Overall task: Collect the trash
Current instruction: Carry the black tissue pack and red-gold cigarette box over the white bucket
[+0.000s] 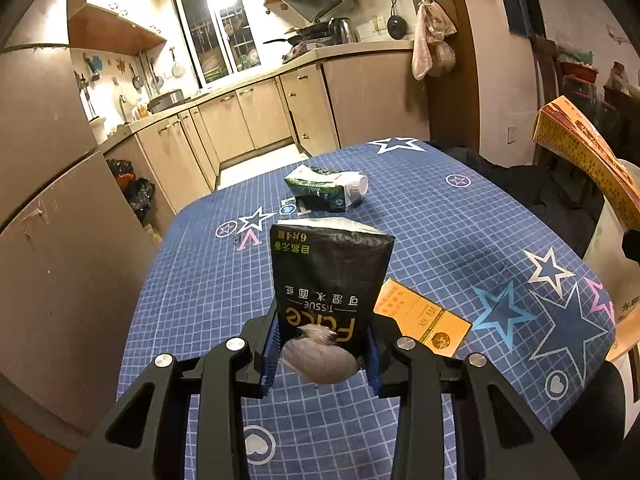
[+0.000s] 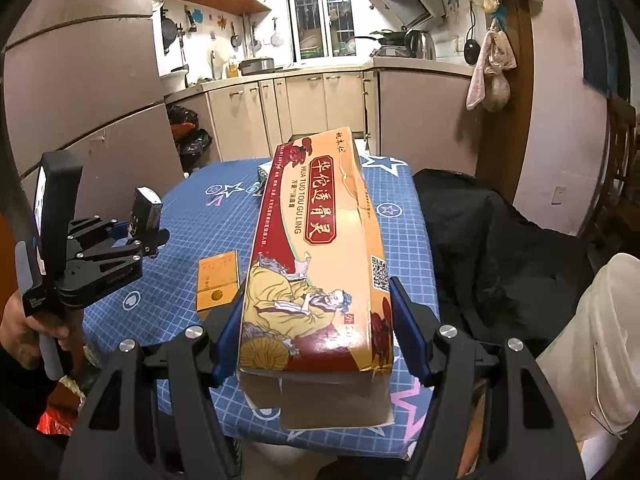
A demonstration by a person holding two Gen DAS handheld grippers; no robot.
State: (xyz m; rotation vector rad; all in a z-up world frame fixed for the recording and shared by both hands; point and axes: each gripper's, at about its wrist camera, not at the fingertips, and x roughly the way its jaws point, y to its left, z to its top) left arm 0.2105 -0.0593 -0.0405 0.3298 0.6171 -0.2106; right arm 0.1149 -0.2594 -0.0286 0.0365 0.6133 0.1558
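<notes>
My left gripper (image 1: 322, 354) is shut on a black tissue pack (image 1: 330, 276) and holds it upright above the blue star tablecloth (image 1: 460, 232). It also shows in the right wrist view (image 2: 146, 224) at the left. My right gripper (image 2: 316, 344) is shut on a long orange medicine box (image 2: 320, 248), held over the table's near edge; the box's far end shows in the left wrist view (image 1: 588, 160). A flat orange cigarette pack (image 1: 424, 318) lies on the cloth, also visible in the right wrist view (image 2: 218, 280). A crushed green-and-white carton (image 1: 326, 188) lies farther back.
A white plastic bucket (image 2: 600, 344) stands at the right of the table. Dark clothing (image 2: 500, 248) is draped by the table's right side. Black rubbish bags (image 1: 136, 192) sit on the floor by the kitchen cabinets (image 1: 256, 120). A brown fridge (image 1: 48, 200) stands at the left.
</notes>
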